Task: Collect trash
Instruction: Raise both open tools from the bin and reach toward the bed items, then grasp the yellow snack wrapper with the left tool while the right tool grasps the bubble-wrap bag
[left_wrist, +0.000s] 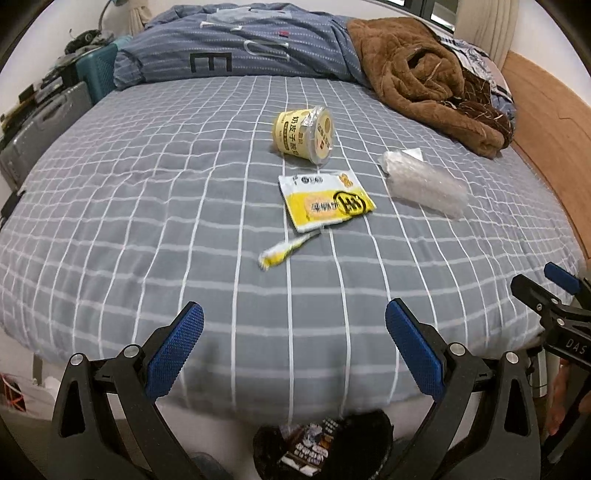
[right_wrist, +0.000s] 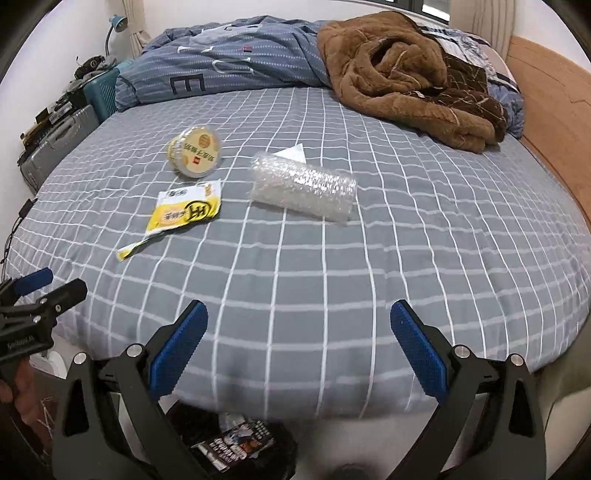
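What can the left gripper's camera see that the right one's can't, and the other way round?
Only the left wrist view shows the right gripper at its edge. Only the right wrist view shows the left gripper and the blue desk lamp. Both show the yellow cup, the yellow wrapper, the torn strip, the bubble wrap roll, the brown blanket and the bin below the bed.

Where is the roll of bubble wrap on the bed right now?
The bubble wrap roll lies mid-bed, right of the yellow packet and the tipped yellow cup, just in front of a white paper scrap.
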